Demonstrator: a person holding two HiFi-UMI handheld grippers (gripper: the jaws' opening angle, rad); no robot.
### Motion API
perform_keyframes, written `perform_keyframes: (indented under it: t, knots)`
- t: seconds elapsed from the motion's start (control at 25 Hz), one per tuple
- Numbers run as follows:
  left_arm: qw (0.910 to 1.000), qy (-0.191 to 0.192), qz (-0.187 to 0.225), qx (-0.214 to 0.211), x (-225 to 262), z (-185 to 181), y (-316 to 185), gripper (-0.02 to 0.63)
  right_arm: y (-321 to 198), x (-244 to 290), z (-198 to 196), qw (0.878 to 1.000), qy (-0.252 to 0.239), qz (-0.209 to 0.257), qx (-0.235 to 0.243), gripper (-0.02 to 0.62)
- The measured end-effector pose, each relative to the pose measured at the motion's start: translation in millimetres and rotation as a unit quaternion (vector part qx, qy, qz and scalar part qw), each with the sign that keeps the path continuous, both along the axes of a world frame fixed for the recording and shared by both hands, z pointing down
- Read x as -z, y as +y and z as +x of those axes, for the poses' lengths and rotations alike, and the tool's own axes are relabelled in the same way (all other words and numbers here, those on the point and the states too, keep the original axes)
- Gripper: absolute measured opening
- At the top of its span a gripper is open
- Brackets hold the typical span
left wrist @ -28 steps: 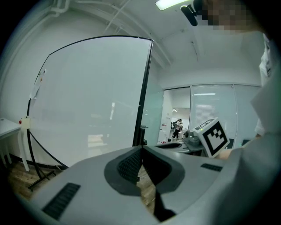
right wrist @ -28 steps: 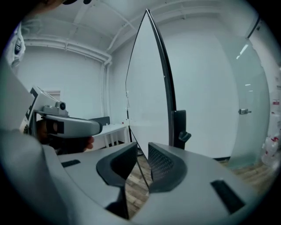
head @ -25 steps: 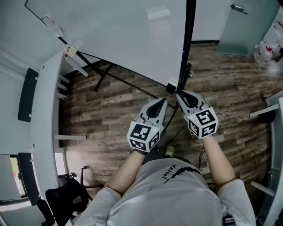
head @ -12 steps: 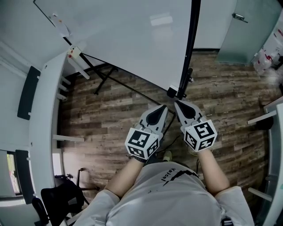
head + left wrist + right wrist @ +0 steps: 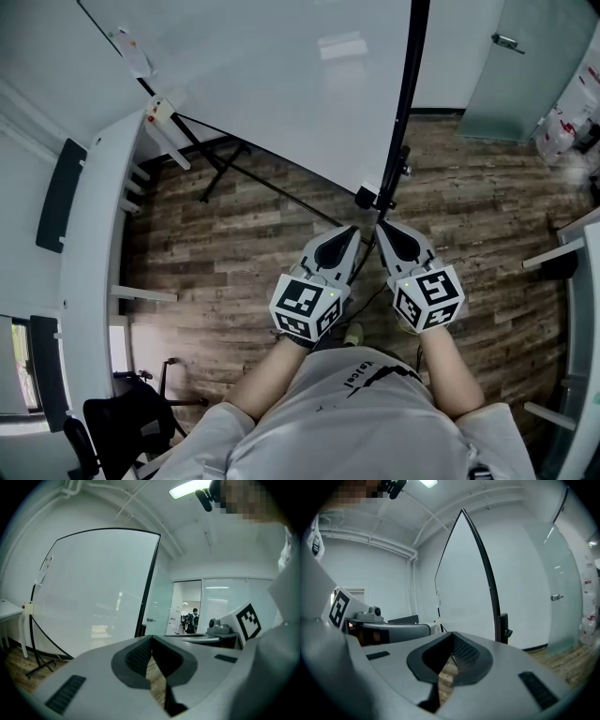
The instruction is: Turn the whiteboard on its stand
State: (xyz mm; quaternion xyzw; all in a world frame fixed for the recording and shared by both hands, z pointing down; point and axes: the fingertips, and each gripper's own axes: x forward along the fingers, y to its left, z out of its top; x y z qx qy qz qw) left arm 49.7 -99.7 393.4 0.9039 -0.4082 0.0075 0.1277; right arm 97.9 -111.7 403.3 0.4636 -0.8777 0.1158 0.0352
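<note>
The whiteboard (image 5: 272, 84) is a big white panel in a black frame, tilted on its black stand (image 5: 225, 161). Its right edge runs down a black post (image 5: 401, 122) to a clamp (image 5: 365, 196) at the lower corner. Both grippers hang side by side just below that corner, touching nothing. My left gripper (image 5: 352, 230) is shut and empty. My right gripper (image 5: 379, 225) is also shut and empty, a short way from the clamp. The left gripper view shows the whiteboard (image 5: 93, 588) face-on beyond the closed jaws (image 5: 151, 638). In the right gripper view the whiteboard (image 5: 464, 578) stands nearly edge-on behind the closed jaws (image 5: 453, 634).
A long white desk (image 5: 89, 234) runs along the left, with a black chair (image 5: 122, 417) near its end. A frosted glass door (image 5: 525, 56) is at the back right and another white desk (image 5: 581, 281) at the right edge. Cables (image 5: 375, 281) lie on the wooden floor.
My right gripper's jaws have closed and its tip has drawn back a little from the board's lower corner clamp. The left gripper has stayed beside it.
</note>
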Motion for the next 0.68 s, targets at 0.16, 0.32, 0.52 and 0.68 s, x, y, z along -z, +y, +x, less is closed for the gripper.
perform_keyframes:
  t: [0.16,0.32,0.52,0.68]
  knots:
    - [1.0000,-0.002,0.004,0.002,1.3,1.0,0.4,0.012,1.8,0.6,2.6,1.000,0.004,0.001,0.000,0.014]
    - [0.9999,-0.009,0.006,0.008,0.6,-5.6,-0.7,0.012,0.2,1.6,-4.1,1.000,0.003,0.005,0.005,0.014]
    - [0.9998,-0.011,0.009,0.011,5.4,-6.5,-0.6,0.012,0.2,7.3,-6.8,1.000,0.002,0.011,0.012,0.014]
    - [0.9998,-0.008,0.009,0.013,6.2,-4.8,-1.2,0.012,0.8,8.1,-5.9,1.000,-0.001,0.012,0.015,0.014]
